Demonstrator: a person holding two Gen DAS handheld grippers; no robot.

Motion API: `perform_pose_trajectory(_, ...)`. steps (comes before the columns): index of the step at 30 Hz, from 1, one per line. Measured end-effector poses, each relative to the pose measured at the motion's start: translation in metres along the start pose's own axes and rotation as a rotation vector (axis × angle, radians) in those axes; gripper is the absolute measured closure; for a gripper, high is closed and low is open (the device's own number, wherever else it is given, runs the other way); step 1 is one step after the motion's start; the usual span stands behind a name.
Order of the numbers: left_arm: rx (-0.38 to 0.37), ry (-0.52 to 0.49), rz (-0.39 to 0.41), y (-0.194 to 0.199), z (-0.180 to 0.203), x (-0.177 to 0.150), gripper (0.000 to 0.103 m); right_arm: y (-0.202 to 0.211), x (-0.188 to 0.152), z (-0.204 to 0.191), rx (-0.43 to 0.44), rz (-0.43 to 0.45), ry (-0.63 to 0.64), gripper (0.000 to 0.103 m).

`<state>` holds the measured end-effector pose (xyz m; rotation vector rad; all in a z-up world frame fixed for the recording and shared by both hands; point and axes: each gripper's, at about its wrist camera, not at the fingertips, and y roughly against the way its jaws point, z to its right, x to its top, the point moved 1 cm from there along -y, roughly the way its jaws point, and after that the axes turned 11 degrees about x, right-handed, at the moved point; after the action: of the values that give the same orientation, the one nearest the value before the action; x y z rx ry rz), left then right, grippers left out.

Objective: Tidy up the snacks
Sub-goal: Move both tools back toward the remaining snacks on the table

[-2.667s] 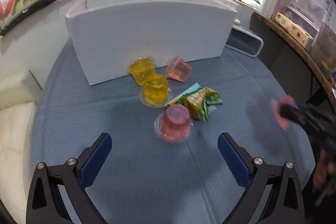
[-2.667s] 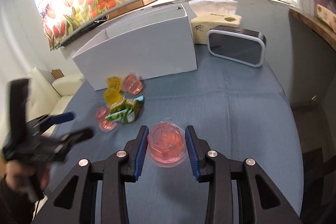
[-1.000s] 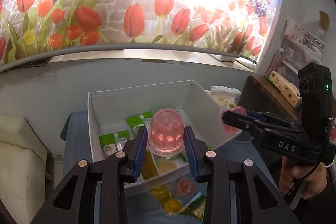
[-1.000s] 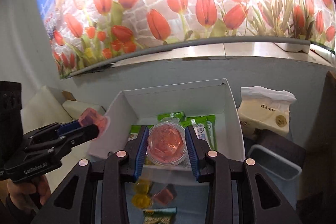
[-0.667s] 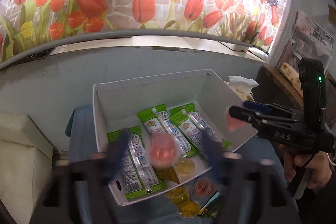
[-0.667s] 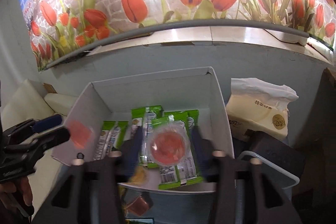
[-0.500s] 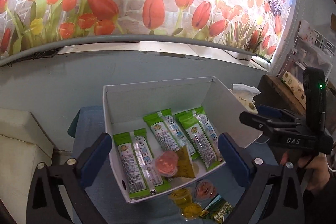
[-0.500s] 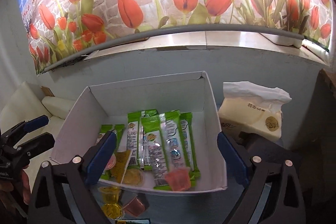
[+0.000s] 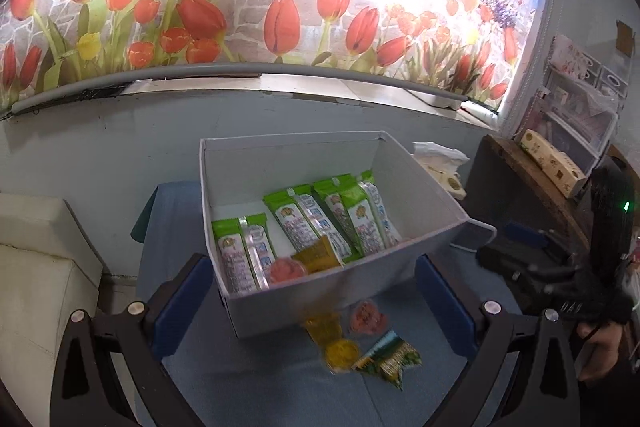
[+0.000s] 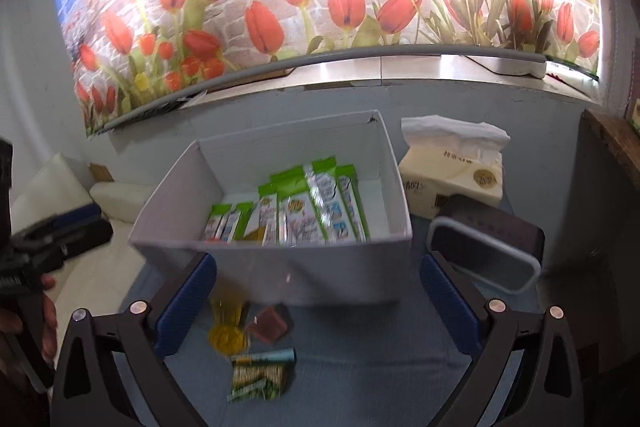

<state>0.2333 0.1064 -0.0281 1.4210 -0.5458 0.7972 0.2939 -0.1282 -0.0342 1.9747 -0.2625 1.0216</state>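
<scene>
A white box [image 9: 344,291] stands on the blue table and holds several green snack packets [image 9: 304,223], a pink jelly cup [image 9: 286,270] and a yellow packet [image 9: 318,254]. In front of the box lie two yellow jelly cups [image 9: 340,351], a pink jelly cup [image 9: 366,317] and a green snack bag [image 9: 390,359]. My left gripper [image 9: 312,303] is open and empty above the box's near wall. My right gripper [image 10: 316,299] is open and empty; its view shows the box [image 10: 320,279], packets [image 10: 316,207], yellow cups [image 10: 228,337], pink cup [image 10: 268,325] and bag [image 10: 260,373].
A tissue pack [image 10: 452,171] and a dark speaker [image 10: 484,247] stand right of the box. A grey wall ledge [image 9: 280,83] runs behind. A white cushion [image 9: 36,259] lies at the left. A wooden shelf [image 9: 532,183] is at the right.
Both grippers carried pink jelly cups up over the box, opened and let them fall into it. Both have since drawn back and lowered a little, empty.
</scene>
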Motion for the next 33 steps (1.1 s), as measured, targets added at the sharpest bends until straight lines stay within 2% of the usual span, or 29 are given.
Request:
perform_pose_trajectory(6, -0.025, -0.007, -0.003, 0.038, 0.012, -0.048, 0.000, 0.008, -0.065, -0.020, 0.004, -0.048, 0.027, 0.000)
perform_pose_trajectory(12, -0.047, 0.014, -0.041, 0.061, 0.015, -0.093, 0.000, -0.018, -0.108, -0.029, 0.035, -0.138, 0.004, 0.000)
perform_pose_trajectory(23, -0.031, 0.047, -0.111, 0.076, 0.004, -0.145, 0.000, -0.074, -0.113, -0.034, 0.002, -0.231, -0.006, 0.000)
perform_pose_trajectory(25, -0.026, 0.056, -0.121, 0.075, 0.001, -0.148, 0.000, -0.081, -0.113, -0.033, 0.006, -0.239, -0.008, 0.007)
perform_pose_trajectory(27, -0.016, 0.064, -0.126, 0.074, -0.003, -0.151, 0.000, -0.089, -0.114, -0.034, -0.015, -0.263, 0.007, 0.030)
perform_pose_trajectory(28, -0.016, 0.066, -0.128, 0.073, -0.004, -0.152, 0.000, -0.092, -0.115, -0.035, -0.022, -0.270, 0.021, 0.031)
perform_pose_trajectory(29, -0.015, 0.068, -0.133, 0.072, -0.005, -0.152, 0.000, -0.091, -0.115, -0.037, -0.019, -0.264, 0.039, 0.038)
perform_pose_trajectory(30, -0.014, 0.070, -0.133, 0.071, -0.005, -0.152, 0.000, -0.090, -0.115, -0.041, -0.010, -0.263, 0.059, 0.050)
perform_pose_trajectory(33, -0.012, 0.069, -0.136, 0.067, -0.004, -0.151, 0.000, -0.085, -0.115, -0.044, 0.018, -0.257, 0.074, 0.054)
